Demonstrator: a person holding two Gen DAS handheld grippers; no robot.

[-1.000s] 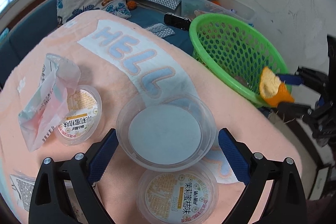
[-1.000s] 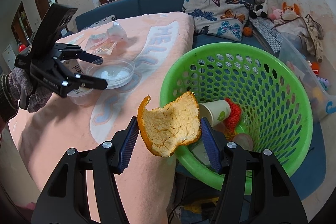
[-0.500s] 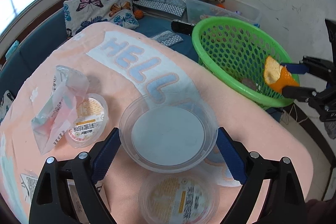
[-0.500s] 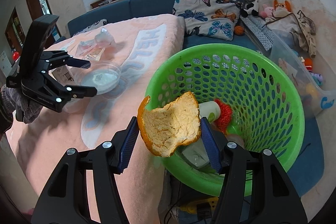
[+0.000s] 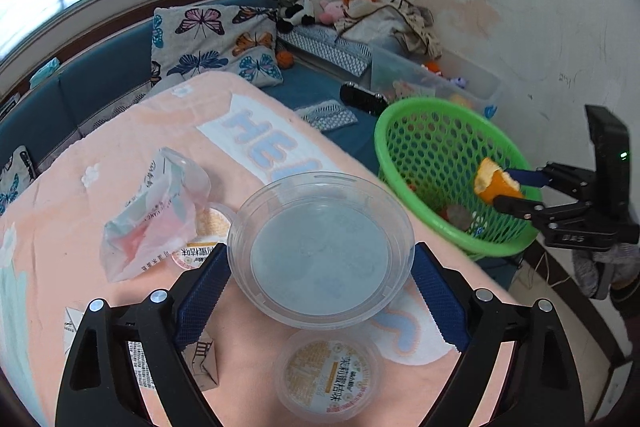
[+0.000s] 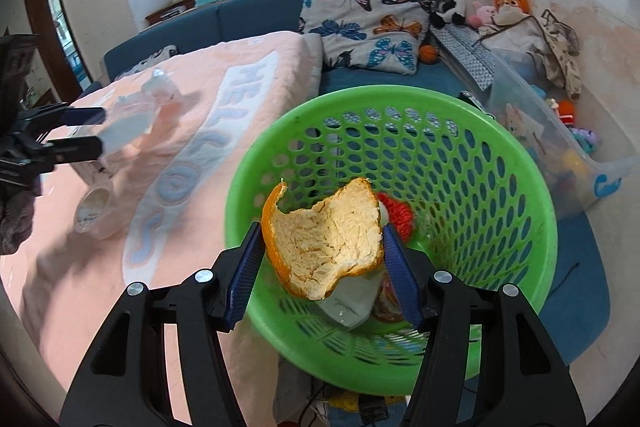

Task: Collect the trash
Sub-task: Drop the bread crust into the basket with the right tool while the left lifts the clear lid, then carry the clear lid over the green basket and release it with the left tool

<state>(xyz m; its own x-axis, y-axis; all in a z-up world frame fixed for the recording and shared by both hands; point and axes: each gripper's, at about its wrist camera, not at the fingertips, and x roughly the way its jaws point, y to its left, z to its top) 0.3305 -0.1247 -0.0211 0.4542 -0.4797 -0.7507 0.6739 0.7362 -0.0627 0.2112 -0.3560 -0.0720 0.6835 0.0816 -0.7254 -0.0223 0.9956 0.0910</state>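
My left tool (image 5: 320, 291) gripped a clear plastic lid (image 5: 320, 251) across its full width, both blue pads pressing on its rim, so the jaws stood wide. The jaws had just been closing a little onto it. The lid hung above the peach blanket (image 5: 120, 131) that covered the bench. Below it on the blanket lay a sealed jelly cup (image 5: 330, 377) with an orange printed label, and to the left a crumpled plastic bag (image 5: 154, 219) rested partly over a second cup (image 5: 202, 237). A small brown carton (image 5: 202, 365) and a printed paper scrap (image 5: 74, 327) sat by the left finger.

My right tool (image 6: 324, 259) was clamped on a piece of orange peel (image 6: 326, 237), pith side facing the camera, jaws fairly narrow. The peel hung over the near part of the green basket (image 6: 500, 163), which stood just beside the bench edge. Inside the basket I could see a red-orange knitted thing (image 6: 398, 215), a whitish wrapper (image 6: 352, 303) and something pale behind the peel that I could not make out. From the left camera the peel (image 5: 496, 183) showed above the basket's rim (image 5: 420, 103).
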